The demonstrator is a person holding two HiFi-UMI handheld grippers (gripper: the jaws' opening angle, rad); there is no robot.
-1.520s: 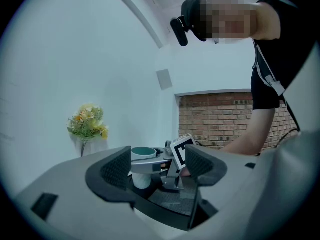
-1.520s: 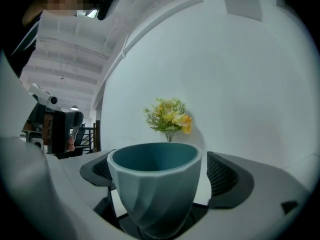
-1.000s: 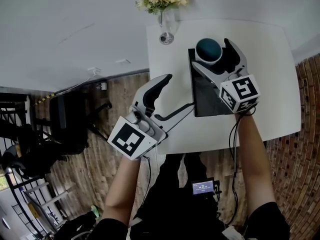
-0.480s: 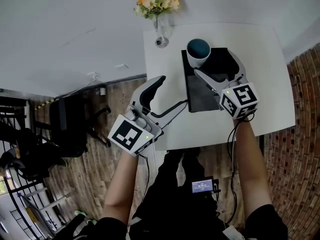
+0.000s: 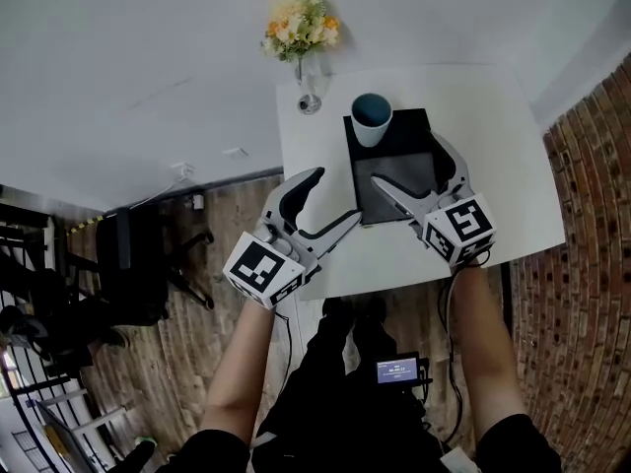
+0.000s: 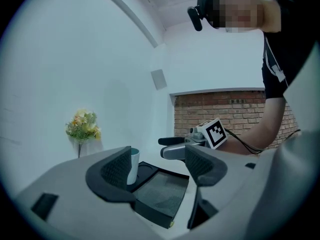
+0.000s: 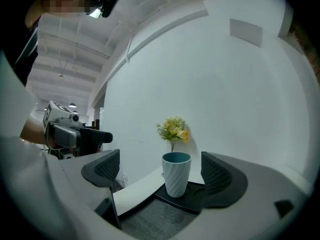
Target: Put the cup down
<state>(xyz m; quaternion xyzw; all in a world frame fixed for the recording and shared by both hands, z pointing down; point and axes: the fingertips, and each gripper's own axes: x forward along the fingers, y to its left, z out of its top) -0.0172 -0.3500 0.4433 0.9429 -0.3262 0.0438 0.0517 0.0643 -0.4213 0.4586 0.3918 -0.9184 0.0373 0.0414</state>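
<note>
Where the room's white wall meets the floor, a white rectangular tabletop [image 5: 493, 146] stands against it, with brown wood-plank flooring [image 5: 197, 363] to its left. On the left half of the table lies a flat black rectangular tray [image 5: 409, 131]. Its near part holds a grey textured pad [image 5: 394, 170] and its far part has a shallow round recess.

The right gripper [image 5: 404, 161], grey and black with a marker cube at the wrist, hangs over the tray's near end. Its jaws are spread wide and clasp nothing. In the right gripper view [image 7: 160, 170] the cup shows framed between the two pads but clear of both, beyond their tips. The left gripper [image 5: 335, 195] hovers at the table's near left corner, partly out over the flooring. Its jaws [image 6: 160, 165] also stand apart, with nothing between them.

At the table's far left corner, against the wall, a slim clear glass vase of yellow and orange flowers [image 5: 299, 28] stands just beside the tray.

The white ribbed cup with a teal inside [image 5: 372, 118] stands upright in the tray's round recess, at the far left corner near the vase, and neither gripper touches it [image 7: 176, 174].
</note>
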